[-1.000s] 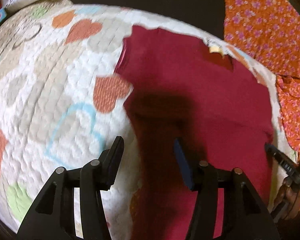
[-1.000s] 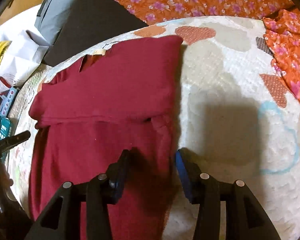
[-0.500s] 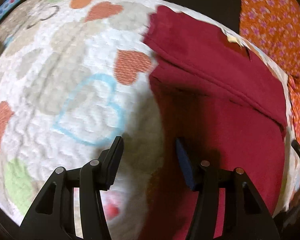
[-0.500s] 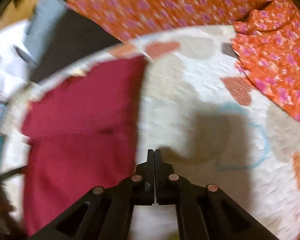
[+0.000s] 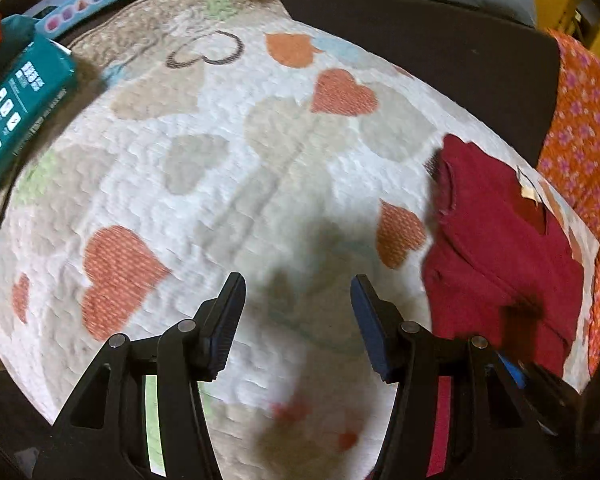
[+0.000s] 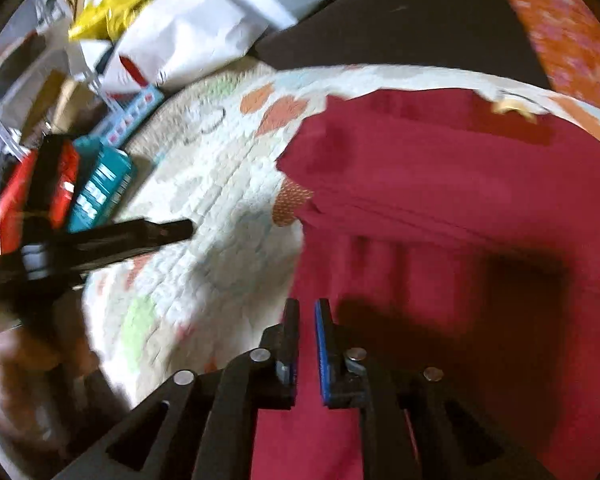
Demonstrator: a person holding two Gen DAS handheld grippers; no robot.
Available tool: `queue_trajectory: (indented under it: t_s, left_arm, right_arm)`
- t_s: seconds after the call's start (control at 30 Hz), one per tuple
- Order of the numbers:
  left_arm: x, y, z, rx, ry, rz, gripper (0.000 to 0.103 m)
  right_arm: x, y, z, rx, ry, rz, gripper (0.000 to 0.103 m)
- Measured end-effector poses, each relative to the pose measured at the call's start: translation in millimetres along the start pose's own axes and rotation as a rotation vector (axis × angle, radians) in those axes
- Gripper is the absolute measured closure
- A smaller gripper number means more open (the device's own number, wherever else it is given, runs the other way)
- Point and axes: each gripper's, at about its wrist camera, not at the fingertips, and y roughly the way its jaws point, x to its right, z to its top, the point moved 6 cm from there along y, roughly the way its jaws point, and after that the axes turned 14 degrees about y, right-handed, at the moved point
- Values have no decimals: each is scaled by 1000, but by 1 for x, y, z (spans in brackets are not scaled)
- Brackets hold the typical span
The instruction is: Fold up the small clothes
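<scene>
Okay, you're swinging the right gripper point(image 6: 307, 344) back over the dark red knit garment point(image 6: 440, 208) on the heart-print quilted mat point(image 5: 228, 184), jaws reopening, empty; left gripper point(image 5: 298, 320) half-open, empty, now off-cloth. Side fold's looking done.

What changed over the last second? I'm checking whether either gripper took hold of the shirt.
Neither did. The left gripper swung off the shirt and now hangs open over the bare quilt. The right gripper shut empty beside the shirt, swung back over it, and its jaws are opening. The shirt stayed put.
</scene>
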Motion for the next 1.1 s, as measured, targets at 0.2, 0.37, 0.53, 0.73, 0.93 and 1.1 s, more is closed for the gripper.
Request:
queue_trajectory:
  t_s: [0.2,0.37,0.53,0.73,0.93,1.1]
  left_arm:
    - [-2,5,4,-15,-8,-66,48]
    - [3,0,12,2,-26,-114,48]
    - [0,-17,20,59,-35,-112,48]
    - [3,-13,19,51,-20,-108,48]
    - [36,-15,6,38,50,-172,48]
    - [72,-19,-22,6,148,-233,48]
  right_arm:
    - [-3,45,9,-1,-59,-166,69]
    - [-12,64,16,35,-180,-274,78]
    - [-34,58,24,17,-145,-157,96]
    - [-30,80,24,16,-69,-115,93]
    - [2,12,1,-24,2,50,80]
    - [100,-80,-48,46,111,-106,79]
